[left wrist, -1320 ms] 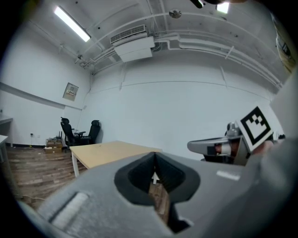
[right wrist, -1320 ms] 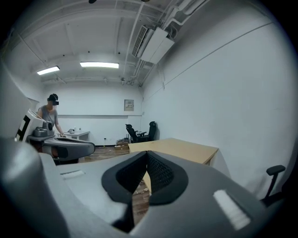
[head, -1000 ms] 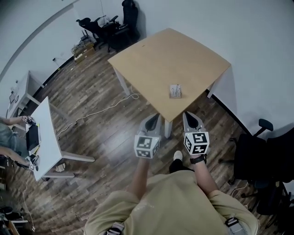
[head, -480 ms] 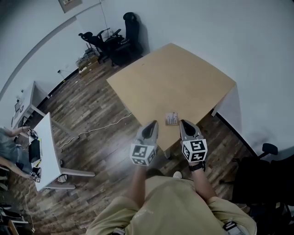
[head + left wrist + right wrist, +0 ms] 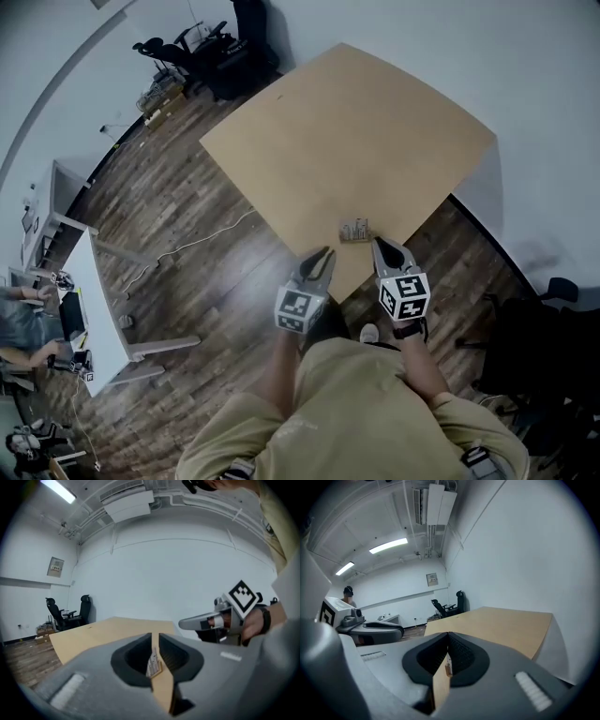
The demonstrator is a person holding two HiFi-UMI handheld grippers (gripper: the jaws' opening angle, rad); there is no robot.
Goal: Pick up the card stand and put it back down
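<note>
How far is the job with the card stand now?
Nothing done: the card stand sits untouched near the table edge. In hand: the left gripper, jaws just opening and empty, and the shut right gripper are close to it. Left: lift, set down.

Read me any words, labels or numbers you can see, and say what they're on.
Nothing here can be read.
Card stand: print too small to read.
Framed wall notice: too blurred to read.
Marker cubes: black-and-white square patterns only, no words.
</note>
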